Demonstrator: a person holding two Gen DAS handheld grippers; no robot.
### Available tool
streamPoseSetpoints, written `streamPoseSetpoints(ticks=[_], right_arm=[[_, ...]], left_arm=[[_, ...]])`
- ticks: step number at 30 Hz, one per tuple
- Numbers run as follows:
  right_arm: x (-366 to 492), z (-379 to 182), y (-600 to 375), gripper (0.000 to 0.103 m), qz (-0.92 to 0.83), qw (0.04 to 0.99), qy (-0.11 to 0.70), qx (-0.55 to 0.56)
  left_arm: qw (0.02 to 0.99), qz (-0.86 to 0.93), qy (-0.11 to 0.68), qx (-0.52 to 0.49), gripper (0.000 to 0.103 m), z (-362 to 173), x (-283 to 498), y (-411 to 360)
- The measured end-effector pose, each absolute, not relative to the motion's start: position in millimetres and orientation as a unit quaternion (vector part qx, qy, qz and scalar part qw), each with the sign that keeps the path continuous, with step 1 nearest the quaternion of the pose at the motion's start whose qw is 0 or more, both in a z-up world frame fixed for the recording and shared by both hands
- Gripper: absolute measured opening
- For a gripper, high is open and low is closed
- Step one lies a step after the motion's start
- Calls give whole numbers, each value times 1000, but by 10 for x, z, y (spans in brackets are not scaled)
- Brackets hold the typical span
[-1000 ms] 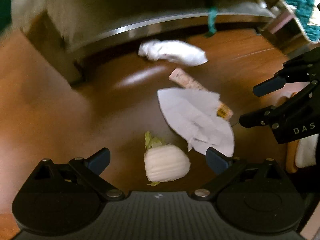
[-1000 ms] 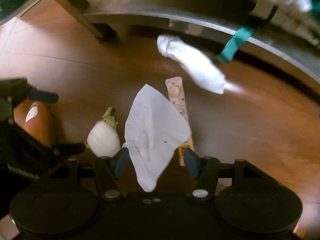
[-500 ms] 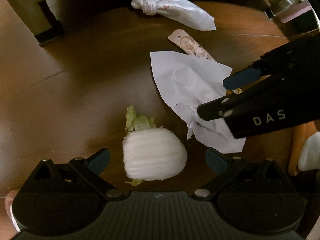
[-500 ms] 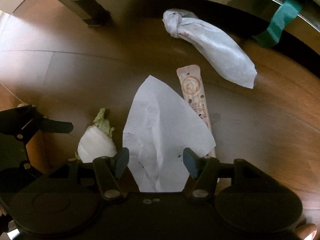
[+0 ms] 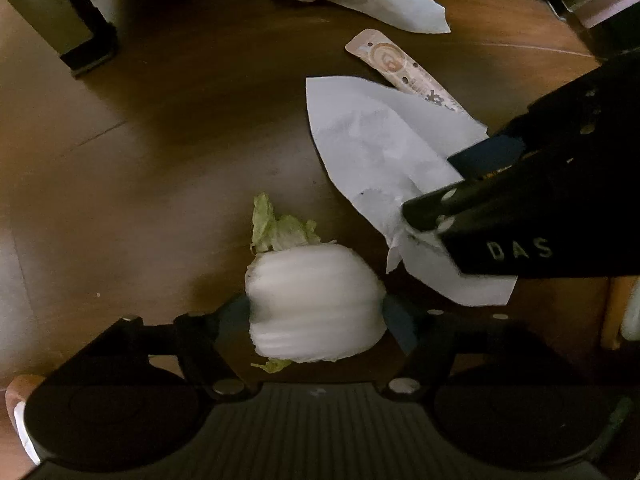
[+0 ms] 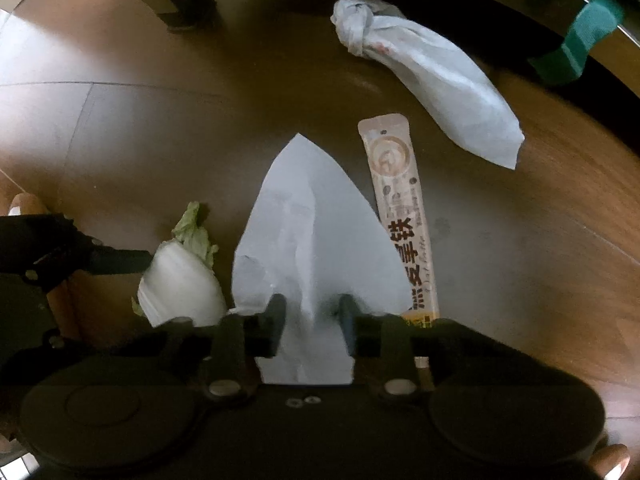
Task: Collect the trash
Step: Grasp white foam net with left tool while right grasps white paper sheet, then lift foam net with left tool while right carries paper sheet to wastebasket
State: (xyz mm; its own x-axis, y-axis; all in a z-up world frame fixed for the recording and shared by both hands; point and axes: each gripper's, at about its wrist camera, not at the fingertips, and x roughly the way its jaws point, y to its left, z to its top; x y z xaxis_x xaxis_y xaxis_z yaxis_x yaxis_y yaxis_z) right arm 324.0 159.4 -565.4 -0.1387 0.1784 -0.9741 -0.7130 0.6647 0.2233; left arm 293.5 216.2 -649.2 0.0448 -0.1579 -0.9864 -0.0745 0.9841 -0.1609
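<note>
My left claw (image 5: 316, 312) is closing on the cabbage stub (image 5: 316, 304) at lower centre, pads touching both its sides. My right claw (image 6: 312, 316) is closing narrow, bunching the paper sheet (image 6: 316, 232) between its fingers. I judge the thin paper may tear or slide free, and the rounded stub may squirt out. The coffee sachet (image 6: 396, 208), partly under the paper, might drag along. The knotted bag (image 6: 424, 80) lies upper right on the floor; no bin shows.

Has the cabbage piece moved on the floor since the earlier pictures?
No. The cabbage piece lies beside the white paper on the floor as before; only the left gripper came down around it, jaws closing.
</note>
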Motion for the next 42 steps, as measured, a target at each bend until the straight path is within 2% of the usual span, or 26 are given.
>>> streamPoseSetpoints(ticks=[2,5,11,16,20,21,23,24,29,32,33,34,35,36,37,42], right_arm=[[3226,-5656,1608,4,354,625,664,-210],[3227,-5624,1602,0,353,627,661,-213],[3242,-5469,1462,0,351,636,656,-207],[3253,-5275,1283,0,338,645,657,-194],[3247,-5070,1145,0,332,654,653,-185],[3237,-5019,1118,0,331,656,653,-183],[3228,-4955,1070,0,326,659,653,-181],[3210,-4922,1037,0,325,660,653,-178],[3183,-4843,919,0,322,660,659,-161],[3154,-4894,875,0,314,656,668,-159],[3156,-4914,863,0,312,654,671,-156],[3160,-4924,855,0,311,653,673,-154],[3165,-4929,845,0,310,652,675,-150],[3177,-4941,844,0,311,652,676,-146],[3187,-4950,844,0,310,652,677,-143],[3237,-5008,828,0,306,655,680,-125]], left_arm=[[719,-28,689,-80,73,-6490,2928,2143],[720,-27,689,-81,71,-6487,2930,2143],[719,-28,687,-102,67,-6494,2901,2218],[721,-41,682,-115,58,-6380,2890,2318],[716,-34,685,-129,56,-6344,2904,2394],[717,-32,684,-133,50,-6308,2911,2397],[717,-38,681,-144,8,-6258,2910,2417],[709,-40,687,-153,0,-6259,2916,2434],[703,-43,690,-163,1,-6197,2922,2500],[696,-42,693,-185,8,-6237,2922,2541],[693,-38,695,-188,18,-6249,2903,2550],[692,-34,695,-191,36,-6282,2907,2561],[694,-30,692,-197,48,-6287,2897,2567],[698,-24,687,-200,70,-6284,2888,2566],[704,-19,682,-198,80,-6273,2876,2530],[692,-12,696,-188,81,-6439,2904,2408]])
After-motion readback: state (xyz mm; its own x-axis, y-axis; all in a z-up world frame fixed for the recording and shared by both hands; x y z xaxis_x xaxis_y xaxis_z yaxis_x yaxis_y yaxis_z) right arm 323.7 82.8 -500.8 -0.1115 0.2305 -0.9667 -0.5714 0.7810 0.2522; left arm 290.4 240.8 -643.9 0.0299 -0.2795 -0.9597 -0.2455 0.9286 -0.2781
